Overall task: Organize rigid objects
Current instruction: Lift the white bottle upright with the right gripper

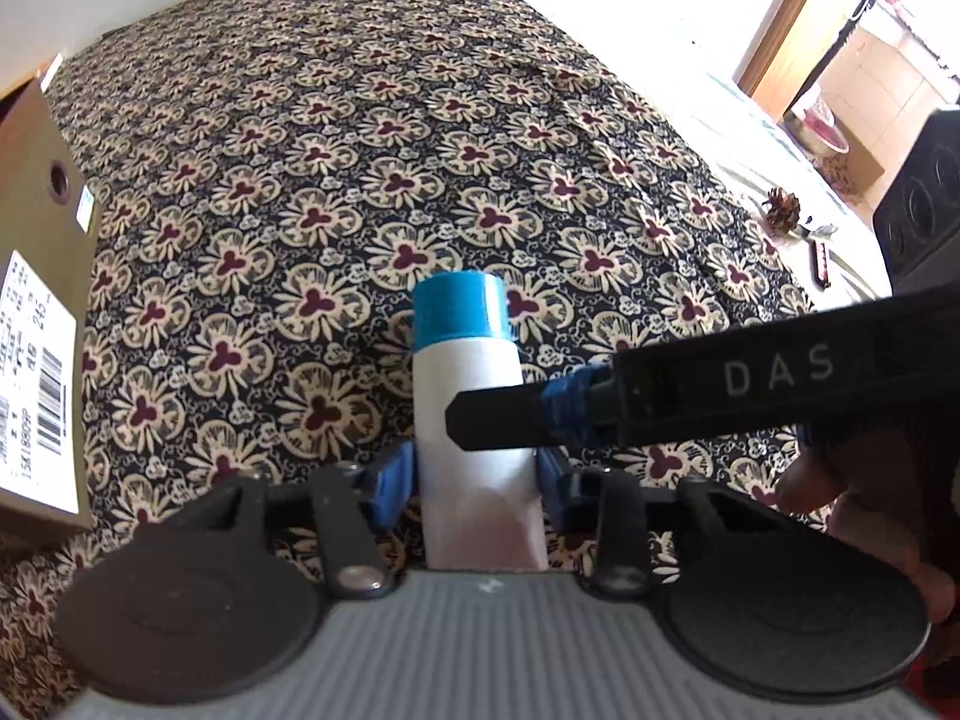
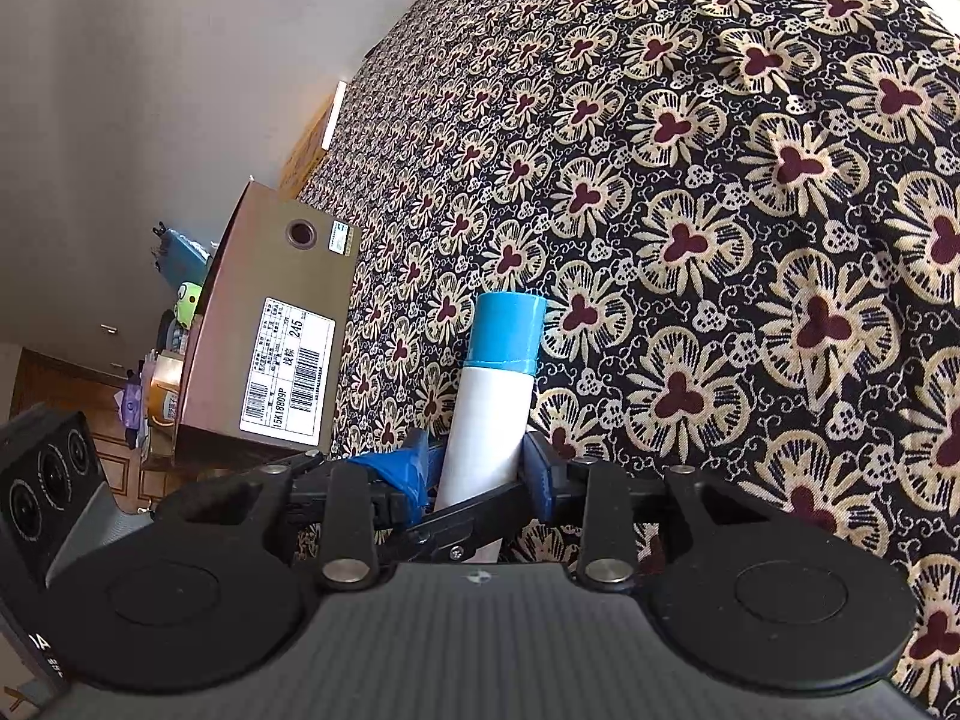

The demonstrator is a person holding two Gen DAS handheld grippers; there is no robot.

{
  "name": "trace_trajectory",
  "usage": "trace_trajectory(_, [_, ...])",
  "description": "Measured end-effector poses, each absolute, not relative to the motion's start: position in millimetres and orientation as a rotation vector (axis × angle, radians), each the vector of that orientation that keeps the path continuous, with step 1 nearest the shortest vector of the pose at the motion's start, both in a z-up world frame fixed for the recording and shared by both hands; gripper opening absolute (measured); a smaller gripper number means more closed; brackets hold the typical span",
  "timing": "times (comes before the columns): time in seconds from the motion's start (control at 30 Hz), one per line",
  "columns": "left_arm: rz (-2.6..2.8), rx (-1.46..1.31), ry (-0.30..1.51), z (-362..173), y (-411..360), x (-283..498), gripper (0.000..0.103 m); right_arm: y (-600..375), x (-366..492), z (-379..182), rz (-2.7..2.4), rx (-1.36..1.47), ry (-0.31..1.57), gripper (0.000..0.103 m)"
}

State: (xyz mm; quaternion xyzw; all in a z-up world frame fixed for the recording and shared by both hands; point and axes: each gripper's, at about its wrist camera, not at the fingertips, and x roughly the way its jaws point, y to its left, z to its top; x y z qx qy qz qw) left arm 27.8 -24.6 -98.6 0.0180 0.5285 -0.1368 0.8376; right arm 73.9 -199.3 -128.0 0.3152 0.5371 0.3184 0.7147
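I held both grippers angled downward together: the left gripper (image 1: 477,474) and the right gripper (image 2: 480,468) each had jaws closed against the same bottle (image 1: 474,414), fingers crossing.

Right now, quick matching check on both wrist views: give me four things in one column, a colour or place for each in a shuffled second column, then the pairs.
Things:
1. bottle cap
2. bottle body
3. cardboard box
4. pine cone

Colour or place:
A. brown, with a white barcode label
B. white
C. lying far off to the right in the left wrist view
D. blue

Pairs: 1-D, 2-B, 3-A, 4-C
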Motion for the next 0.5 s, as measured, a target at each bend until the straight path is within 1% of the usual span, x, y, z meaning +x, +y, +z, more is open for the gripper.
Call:
trace_trajectory(0.33, [-0.302, -0.053, 1.110, -97, -13, 28, 0.034, -194, 73, -126, 0.696, 0.669, 1.185, 0.018])
trace_trajectory(0.47, [-0.317, -0.120, 1.102, -97, -2, 28, 0.032, -187, 79, -123, 0.700, 0.656, 1.205, 0.024])
trace_trajectory(0.5, [-0.322, -0.137, 1.099, -97, 0, 28, 0.032, -185, 80, -123, 0.700, 0.647, 1.204, 0.024])
